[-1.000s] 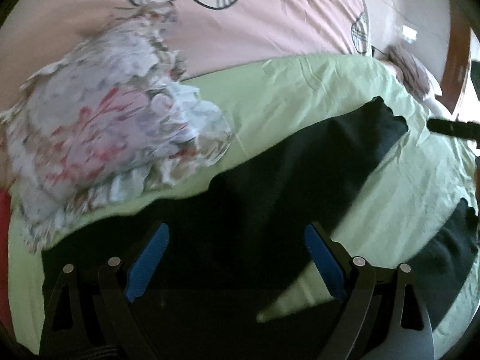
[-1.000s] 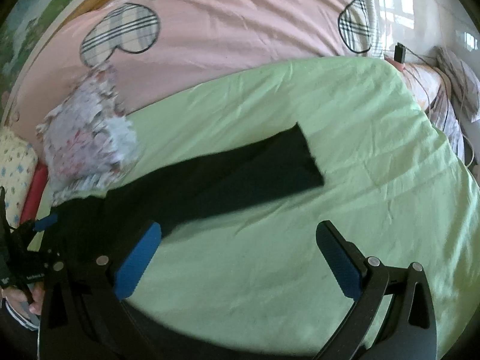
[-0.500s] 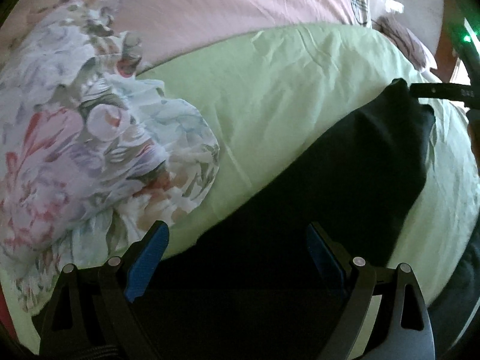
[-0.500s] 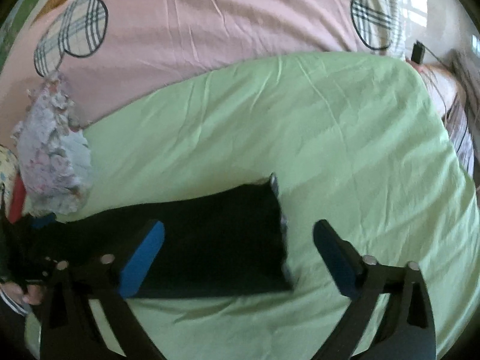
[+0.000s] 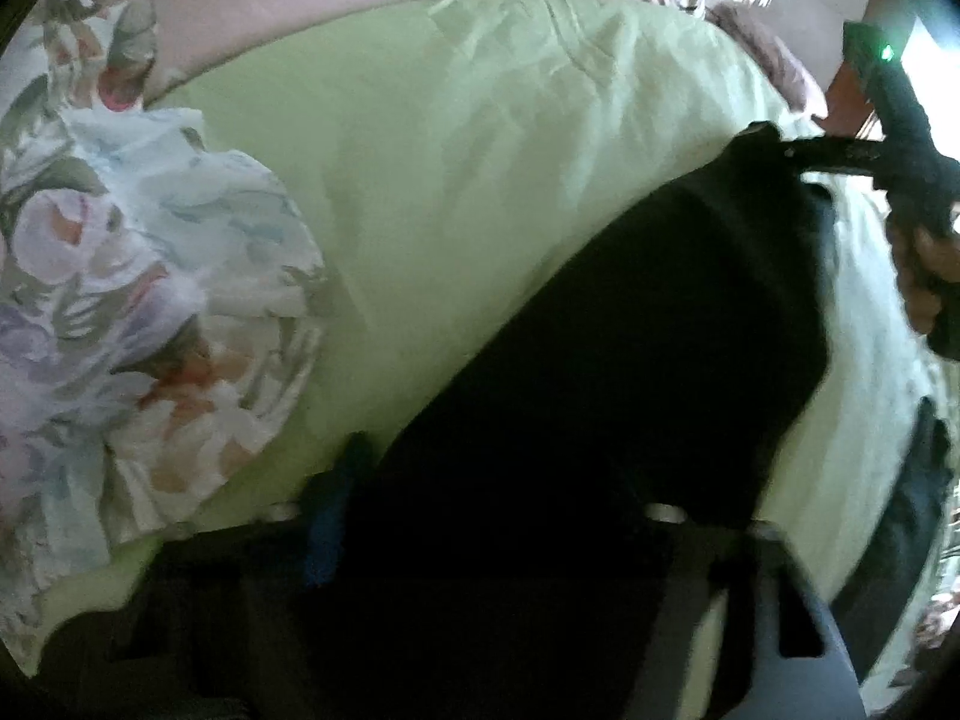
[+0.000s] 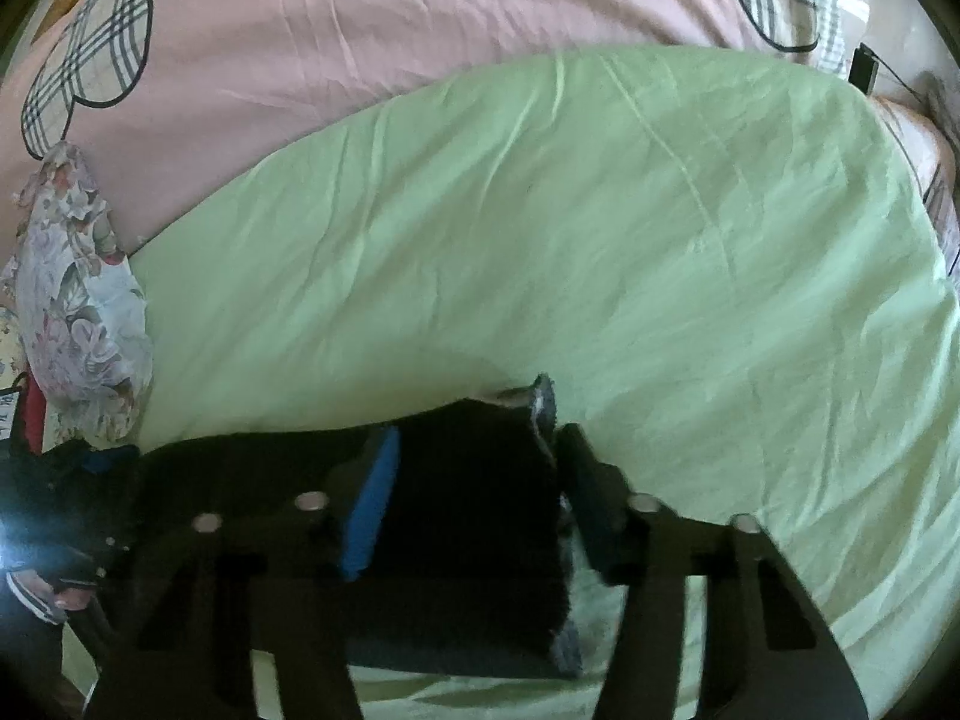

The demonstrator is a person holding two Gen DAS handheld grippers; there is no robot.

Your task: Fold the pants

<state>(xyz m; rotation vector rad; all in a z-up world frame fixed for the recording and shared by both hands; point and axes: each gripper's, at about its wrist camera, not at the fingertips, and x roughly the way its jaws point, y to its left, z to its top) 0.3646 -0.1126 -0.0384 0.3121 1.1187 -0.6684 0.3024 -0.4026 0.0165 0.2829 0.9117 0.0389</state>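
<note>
Pants [image 6: 468, 498] long axis left-right on green sheet [image 6: 600, 240], hem rightward; both grippers' fingers straddling fabric, grip unclear.

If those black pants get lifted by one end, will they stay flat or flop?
Probably flop: the black pants are thin cloth lying limp on the green sheet, with a leg end curled up. They likely drag rather than slide freely, since the sheet looks wrinkly. They seem light for their size.

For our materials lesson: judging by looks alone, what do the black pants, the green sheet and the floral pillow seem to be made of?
Black pants: soft matte cloth, perhaps knit; no sheen, paler inner face at the hem.
Green sheet: thin woven fabric, likely cotton; fine sharp creases.
Floral pillow: printed woven fabric with a slight sheen, stuffed; puffy, ruffled edge.
</note>
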